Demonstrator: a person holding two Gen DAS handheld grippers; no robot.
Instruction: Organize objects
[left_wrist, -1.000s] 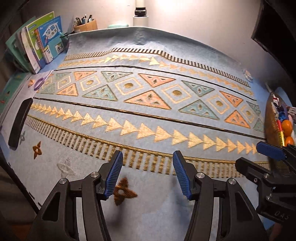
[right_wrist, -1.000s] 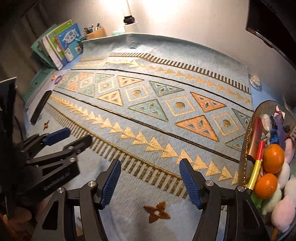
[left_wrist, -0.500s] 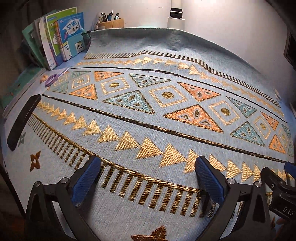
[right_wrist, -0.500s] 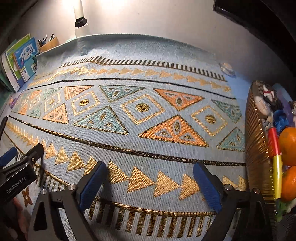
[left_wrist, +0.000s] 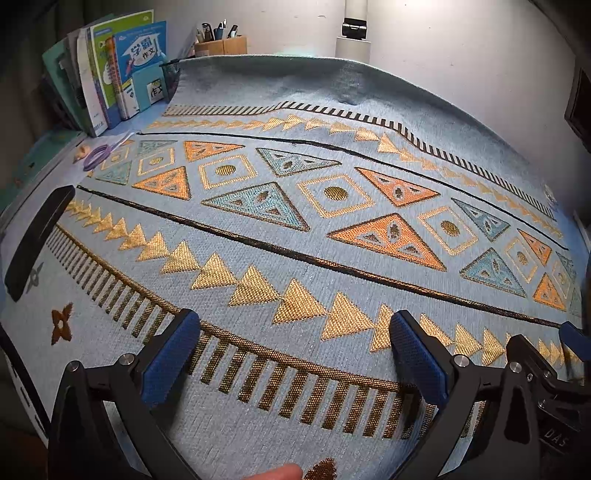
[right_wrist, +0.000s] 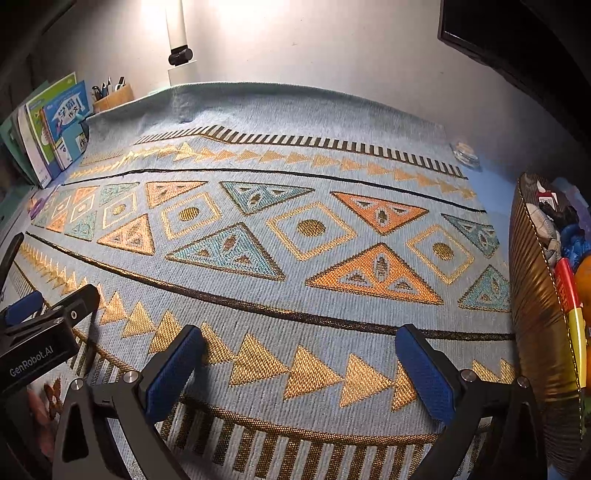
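Observation:
A light blue woven cloth (left_wrist: 295, 229) with gold, orange and teal triangles covers the table. My left gripper (left_wrist: 293, 332) hangs low over its near gold-striped border, jaws wide open with only cloth between them. My right gripper (right_wrist: 299, 343) stands just to its right over the row of gold triangles, open as wide and empty. Each shows in the other's view: the right gripper (left_wrist: 535, 369) at the lower right, the left gripper (right_wrist: 48, 325) at the left edge. A gold wire basket (right_wrist: 532, 295) at the right holds oranges, a red and yellow pen and small toys.
A long black bar (left_wrist: 37, 240) lies at the cloth's left edge. Books (left_wrist: 110, 81) and a wooden pen holder (left_wrist: 219, 42) stand at the back left, with a purple tape ring (left_wrist: 96, 155) in front. A clear tape roll (right_wrist: 465, 153) lies back right. A fingertip (left_wrist: 280, 472) shows at the bottom.
Both grippers opened from a half-wide gap to full width. Both sank closer to the cloth and pushed forward; the basket slid to the right edge of the right view.

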